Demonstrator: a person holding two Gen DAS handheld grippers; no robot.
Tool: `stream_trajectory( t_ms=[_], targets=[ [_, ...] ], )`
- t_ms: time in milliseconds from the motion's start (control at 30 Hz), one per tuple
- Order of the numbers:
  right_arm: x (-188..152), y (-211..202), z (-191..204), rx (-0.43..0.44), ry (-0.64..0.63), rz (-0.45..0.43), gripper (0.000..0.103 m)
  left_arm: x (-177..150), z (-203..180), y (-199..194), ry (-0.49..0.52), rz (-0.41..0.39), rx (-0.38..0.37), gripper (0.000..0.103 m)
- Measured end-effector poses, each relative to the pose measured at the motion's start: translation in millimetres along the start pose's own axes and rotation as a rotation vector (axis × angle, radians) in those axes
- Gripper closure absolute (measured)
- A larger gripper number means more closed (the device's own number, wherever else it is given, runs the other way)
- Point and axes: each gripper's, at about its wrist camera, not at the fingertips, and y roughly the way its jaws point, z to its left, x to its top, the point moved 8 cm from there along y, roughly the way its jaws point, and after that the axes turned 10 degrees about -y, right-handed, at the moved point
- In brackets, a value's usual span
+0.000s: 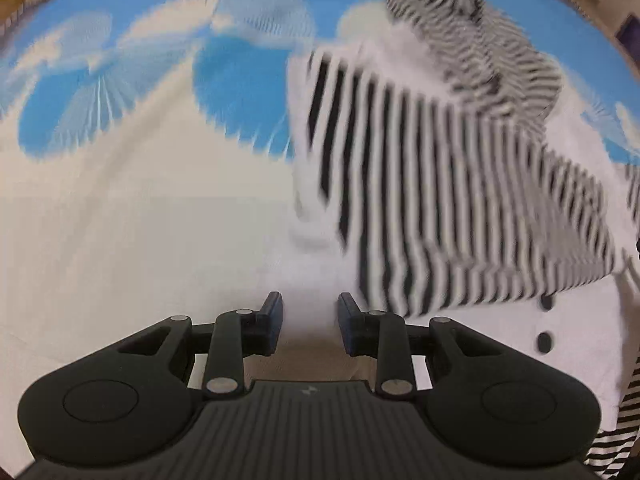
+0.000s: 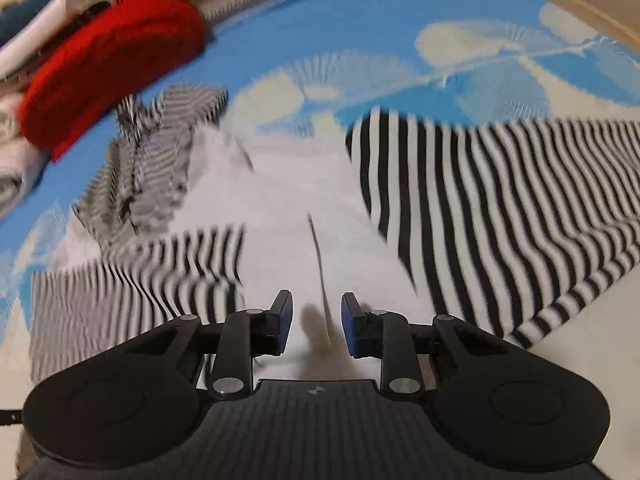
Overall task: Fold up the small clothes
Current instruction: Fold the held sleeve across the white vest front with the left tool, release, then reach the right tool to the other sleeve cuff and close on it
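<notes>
A small white garment with black-striped sleeves (image 1: 460,200) lies spread on the bed sheet (image 1: 120,200); two dark buttons (image 1: 543,342) show on its white front. My left gripper (image 1: 310,308) hovers over the garment's white edge, jaws apart, with no cloth pinched between the pads. In the right wrist view the same garment (image 2: 280,184) lies flat, with striped sleeves to either side and a dark seam running down its white middle. My right gripper (image 2: 316,308) stands open just above that seam, with nothing between its fingers. Both views are blurred.
A red knitted item (image 2: 112,60) lies on a pile of other clothes at the far left. The sheet (image 2: 360,40) is blue with white fan shapes, and its cream part spreads to the left of the garment. A wooden edge (image 2: 580,4) runs along the far right.
</notes>
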Motion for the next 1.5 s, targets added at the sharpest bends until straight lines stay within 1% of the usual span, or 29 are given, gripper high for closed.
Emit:
stream_trajectory(
  t_ms=[67,133,233,300,333,367,400,433,500,533,600,633,700,767,800,833,867,900,933,1033,1133,1200,1300,1367,1433,1500],
  targets=[
    [10,-14,1,0.026,0.017,-0.052,0.075,6,-11,-17,0.028,-0.059,-0.027,0.069],
    [21,-33,-2,0.018,-0.004,-0.125,0.075,10,-21,-31,0.039,-0.096,-0.066,0.068],
    [44,-70,0,0.009,-0.083,-0.276,0.075,17,-39,-53,0.044,-0.151,-0.115,0.065],
    [59,-99,-3,-0.015,-0.149,-0.324,0.075,23,-46,-70,0.039,-0.200,-0.142,0.061],
    [64,-112,-8,-0.019,-0.160,-0.342,0.074,26,-52,-77,0.034,-0.220,-0.157,0.060],
    [69,-126,-15,-0.017,-0.169,-0.353,0.071,29,-55,-84,0.027,-0.239,-0.175,0.060],
    [74,-139,-23,-0.017,-0.174,-0.362,0.064,31,-59,-92,0.020,-0.258,-0.192,0.058],
    [79,-151,-33,-0.028,-0.173,-0.373,0.060,33,-62,-99,0.015,-0.278,-0.206,0.057],
    [86,-167,-55,-0.092,-0.167,-0.394,0.052,34,-67,-111,0.010,-0.316,-0.215,0.049],
    [89,-173,-69,-0.143,-0.163,-0.402,0.044,34,-69,-116,0.011,-0.338,-0.213,0.047],
    [89,-177,-98,-0.241,-0.131,-0.383,0.031,34,-74,-123,0.015,-0.374,-0.218,0.035],
    [88,-175,-114,-0.263,-0.100,-0.370,0.031,34,-76,-126,0.017,-0.392,-0.223,0.033],
    [81,-173,-150,-0.275,-0.002,-0.359,0.032,35,-83,-130,0.028,-0.424,-0.233,0.031],
    [69,-164,-184,-0.303,0.094,-0.333,0.035,35,-86,-132,0.040,-0.458,-0.229,0.030],
    [60,-158,-205,-0.326,0.145,-0.305,0.040,35,-88,-132,0.046,-0.471,-0.217,0.029],
    [52,-153,-221,-0.345,0.194,-0.278,0.047,35,-89,-132,0.047,-0.479,-0.202,0.028],
    [45,-149,-239,-0.358,0.260,-0.262,0.053,36,-90,-131,0.045,-0.477,-0.195,0.026],
    [38,-146,-254,-0.353,0.332,-0.262,0.062,37,-91,-129,0.039,-0.473,-0.188,0.023],
    [32,-142,-264,-0.343,0.387,-0.264,0.067,38,-91,-128,0.031,-0.471,-0.184,0.023],
    [15,-128,-298,-0.324,0.551,-0.249,0.072,41,-93,-122,0.015,-0.449,-0.177,0.023],
    [5,-115,-310,-0.329,0.593,-0.239,0.070,42,-97,-120,0.028,-0.443,-0.189,0.023],
    [-3,-104,-316,-0.310,0.615,-0.224,0.069,40,-100,-119,0.046,-0.442,-0.196,0.021],
    [-14,-85,-323,-0.284,0.666,-0.188,0.069,37,-104,-114,0.078,-0.434,-0.182,0.020],
    [-15,-77,-327,-0.277,0.678,-0.181,0.069,35,-105,-111,0.096,-0.429,-0.180,0.020],
    [-14,-69,-331,-0.294,0.676,-0.178,0.069,34,-105,-109,0.109,-0.422,-0.179,0.020],
    [-13,-61,-332,-0.289,0.678,-0.180,0.069,34,-103,-108,0.114,-0.419,-0.180,0.019]
  ],
)
